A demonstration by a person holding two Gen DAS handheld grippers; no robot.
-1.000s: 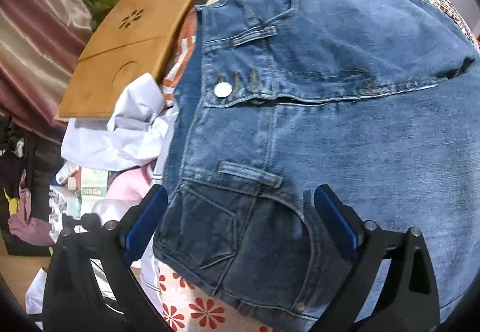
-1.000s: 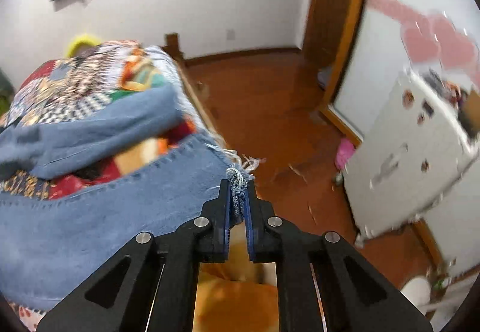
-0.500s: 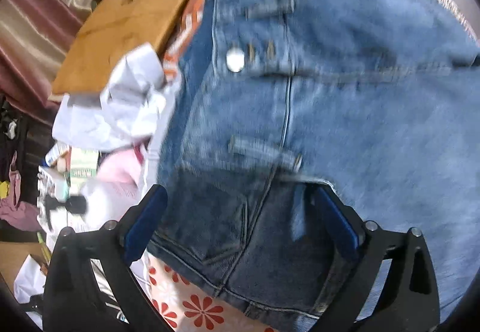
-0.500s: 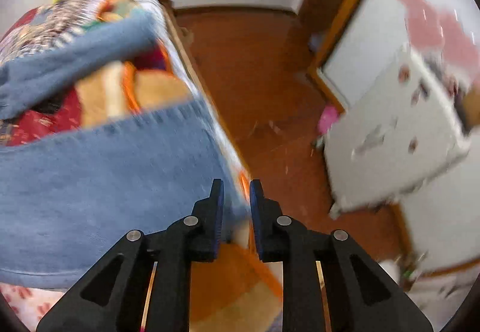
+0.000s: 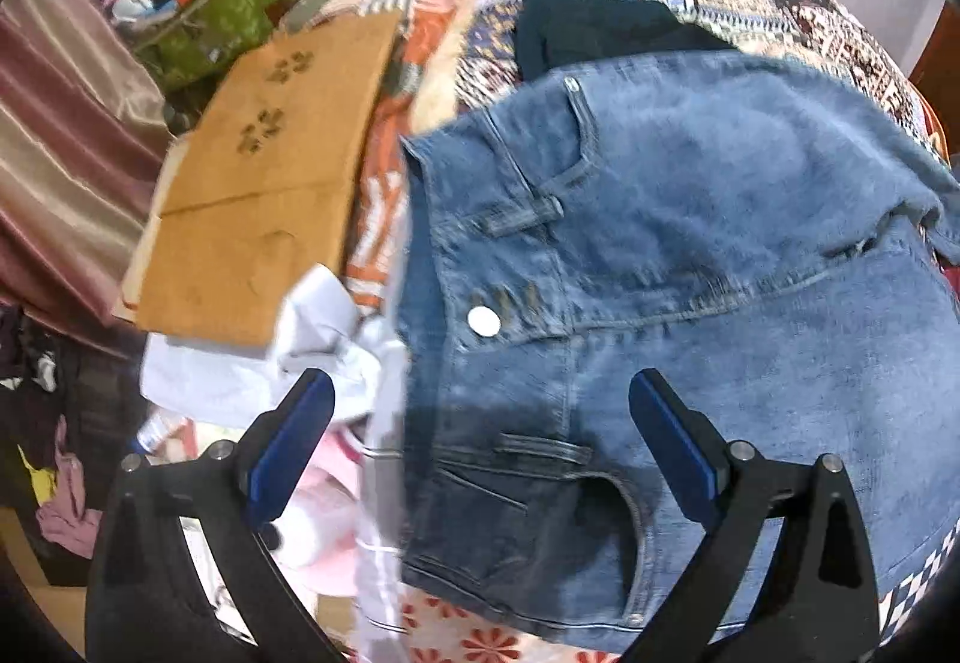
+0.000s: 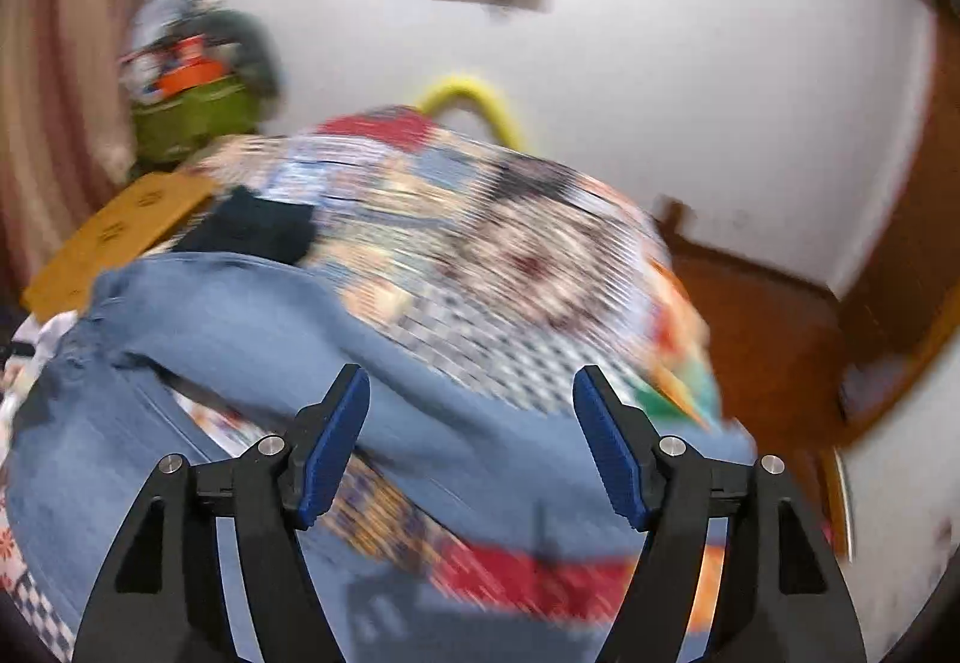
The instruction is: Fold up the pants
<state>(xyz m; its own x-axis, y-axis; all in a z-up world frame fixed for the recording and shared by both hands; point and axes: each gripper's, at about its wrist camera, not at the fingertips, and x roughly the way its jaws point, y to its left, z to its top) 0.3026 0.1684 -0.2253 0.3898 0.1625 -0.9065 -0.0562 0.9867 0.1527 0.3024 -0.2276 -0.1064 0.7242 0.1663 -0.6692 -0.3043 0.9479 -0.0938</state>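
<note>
The blue jeans lie spread on a patchwork quilt, waistband and silver button toward the left. My left gripper is open and empty above the waistband and front pocket. In the right wrist view the jeans' legs lie apart in a V on the quilt. My right gripper is open and empty above the legs. This view is blurred.
A patchwork quilt covers the bed. A brown wooden board, white cloth and clutter sit left of the jeans. A dark garment lies behind the waistband. The bed edge and wooden floor are at the right.
My right gripper let go of the frayed jeans hem, opened wide and swung left over the bed. My left gripper stayed open and shifted slightly over the waistband.
</note>
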